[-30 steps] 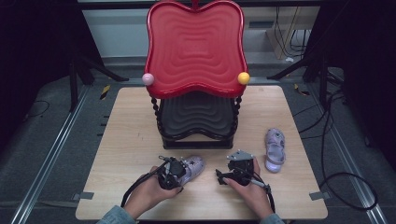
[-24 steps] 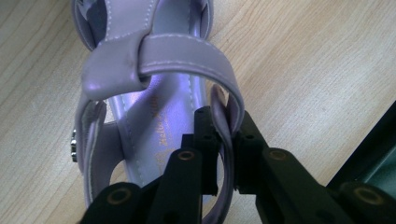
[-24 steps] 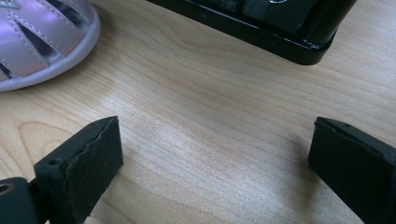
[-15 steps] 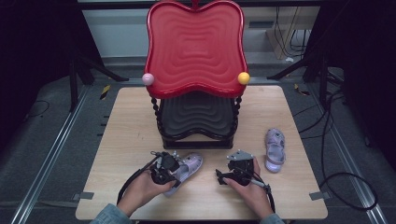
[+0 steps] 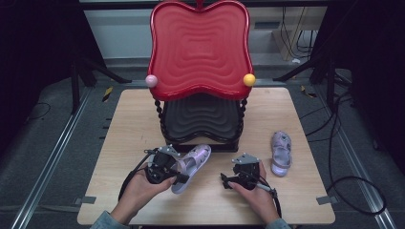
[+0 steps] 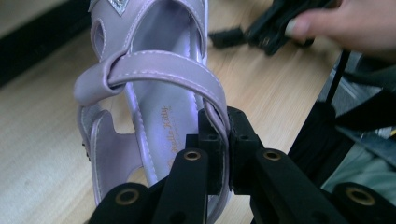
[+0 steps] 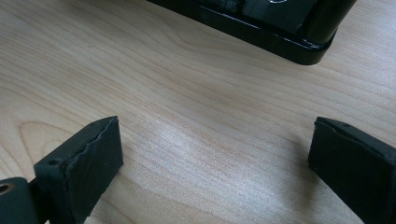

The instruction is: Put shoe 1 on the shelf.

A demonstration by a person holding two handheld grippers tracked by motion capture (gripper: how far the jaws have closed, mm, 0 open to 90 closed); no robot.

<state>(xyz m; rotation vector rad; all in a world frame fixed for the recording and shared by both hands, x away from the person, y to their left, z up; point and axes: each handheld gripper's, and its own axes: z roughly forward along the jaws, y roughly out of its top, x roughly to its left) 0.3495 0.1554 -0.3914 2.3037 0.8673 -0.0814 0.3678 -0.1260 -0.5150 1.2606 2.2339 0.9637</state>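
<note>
At the near edge of the table (image 5: pixel 305 200), a person's left gripper (image 5: pixel 177 175) is clamped on the side strap of a lilac sandal (image 5: pixel 192 167), its jaws just closed until only the thin strap (image 6: pixel 219 122) parts them (the left gripper view has the pads pinching it hard). A second ago the sandal lay flat beside the gripper; now it is held, its heel end at the jaws and its toe pointing far and right toward the foot of the rack (image 5: pixel 200 119). The gripper and hand have shifted left and lifted a little since then, and the sandal looks tilted, its near end likely off the wood, though how much of the sole has left the table cannot be told. The right gripper (image 5: pixel 224 180) rests low at the near right, unmoved, jaws wide apart with nothing between them; the right gripper view looks past them over bare wood to the rack's black base (image 7: pixel 261 28). The second sandal (image 5: pixel 281 152) lies flat well to the right, near the table's right side, untouched. The grasp seems made and the carry begun: a likely next step is to raise the sandal to the rack's dark lower shelf (image 5: pixel 200 117) or its red top shelf (image 5: pixel 200 47), both bare. A strap hold may let the shoe swing.
</note>
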